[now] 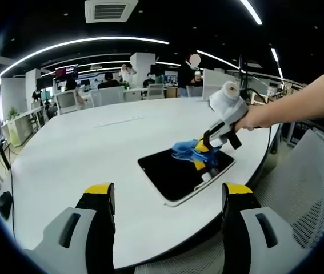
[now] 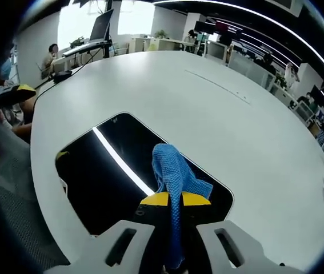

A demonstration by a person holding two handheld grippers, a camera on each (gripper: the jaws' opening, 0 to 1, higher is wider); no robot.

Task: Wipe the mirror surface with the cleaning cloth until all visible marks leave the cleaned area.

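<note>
One mirror (image 1: pixel 176 171) lies flat near the edge of the white table (image 1: pixel 82 154), with the blue cleaning cloth (image 2: pixel 173 177) resting on its dark glass. Right gripper (image 2: pixel 175 200) pinches the cloth, jaws closed. Left gripper (image 1: pixel 167 197) hovers spread wide, holding nothing. Mesh chair (image 1: pixel 304 177) stands beside the table.

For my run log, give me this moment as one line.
right gripper: shut on blue cloth | cloth: on mirror | left gripper: open, off mirror | table: white
</note>
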